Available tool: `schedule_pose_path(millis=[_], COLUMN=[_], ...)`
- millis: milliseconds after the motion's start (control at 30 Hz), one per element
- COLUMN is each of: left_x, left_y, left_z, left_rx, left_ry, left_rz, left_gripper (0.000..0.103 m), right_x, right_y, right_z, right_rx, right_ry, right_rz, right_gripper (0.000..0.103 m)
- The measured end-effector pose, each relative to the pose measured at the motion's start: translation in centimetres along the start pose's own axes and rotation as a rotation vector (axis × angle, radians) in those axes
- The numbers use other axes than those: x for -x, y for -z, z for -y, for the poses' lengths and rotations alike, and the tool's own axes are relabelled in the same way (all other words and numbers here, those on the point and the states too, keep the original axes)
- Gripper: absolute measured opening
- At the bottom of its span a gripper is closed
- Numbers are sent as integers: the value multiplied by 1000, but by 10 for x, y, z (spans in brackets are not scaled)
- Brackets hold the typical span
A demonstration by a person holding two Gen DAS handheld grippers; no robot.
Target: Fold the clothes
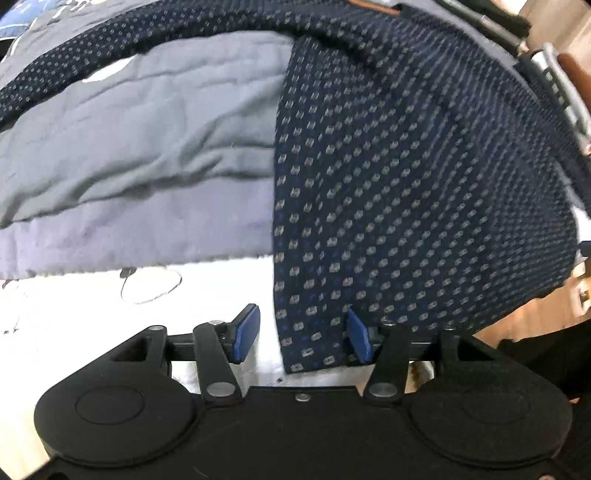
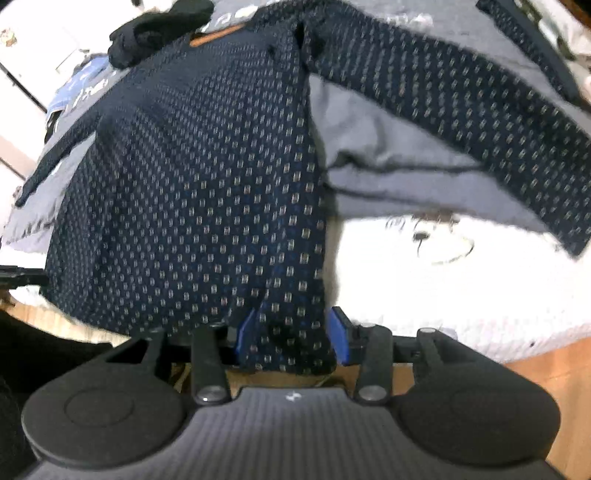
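Note:
A navy knitted sweater (image 1: 406, 177) with small grey and blue dots lies spread on the bed, one sleeve stretched out along the top. Its lower hem corner reaches between the blue pads (image 1: 245, 334) of my left gripper (image 1: 301, 336). The cloth touches the right-hand pad, and a gap shows at the left-hand one, so the jaws stand open. In the right wrist view the sweater (image 2: 192, 177) hangs toward me, with its other sleeve (image 2: 480, 122) stretched out to the right. My right gripper (image 2: 291, 334) is shut on the bunched hem, which fills the space between its pads (image 2: 340, 336).
Under the sweater lie a grey-blue quilt (image 1: 147, 147) and a white sheet (image 2: 461, 288) with a line drawing. Wooden floor (image 2: 546, 376) shows past the bed's edge. A metal frame (image 1: 554, 81) stands at the far right. A black garment (image 2: 155, 29) lies beyond the collar.

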State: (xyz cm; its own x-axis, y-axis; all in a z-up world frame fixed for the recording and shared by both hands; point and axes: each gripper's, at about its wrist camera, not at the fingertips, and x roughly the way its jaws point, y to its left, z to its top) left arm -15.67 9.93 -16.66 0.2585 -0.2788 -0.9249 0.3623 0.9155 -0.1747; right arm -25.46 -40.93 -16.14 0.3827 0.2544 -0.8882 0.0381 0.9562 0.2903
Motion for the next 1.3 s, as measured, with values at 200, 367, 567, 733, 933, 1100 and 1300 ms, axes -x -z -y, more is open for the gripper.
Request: schedule_pose_path(millis=[200, 367, 567, 733, 933, 1100, 1300], left_x=[-5, 9, 66, 77, 52, 31, 6], left_y=[9, 12, 4, -32, -90, -130, -166], left_z=[3, -5, -27, -28, -22, -33, -51], left_rx=[-4, 74, 191, 228, 268, 314, 390], left_ry=[42, 149, 246, 271, 262, 254, 273], left_rz=[-6, 83, 302, 436, 498, 524, 580], left_gripper=[28, 8, 8, 8, 8, 8, 8], right_x=[-22, -8, 48, 65, 36, 12, -17], right_y=[11, 13, 6, -23, -94, -145, -189], right_z=[1, 13, 36, 44, 37, 47, 57], right_rx=[6, -105, -289, -354, -391, -421, -448], right_ry=[16, -114, -295, -346, -360, -321, -286], right_rz=[-51, 28, 266, 410, 462, 489, 534], right_gripper=[40, 5, 5, 5, 5, 5, 5])
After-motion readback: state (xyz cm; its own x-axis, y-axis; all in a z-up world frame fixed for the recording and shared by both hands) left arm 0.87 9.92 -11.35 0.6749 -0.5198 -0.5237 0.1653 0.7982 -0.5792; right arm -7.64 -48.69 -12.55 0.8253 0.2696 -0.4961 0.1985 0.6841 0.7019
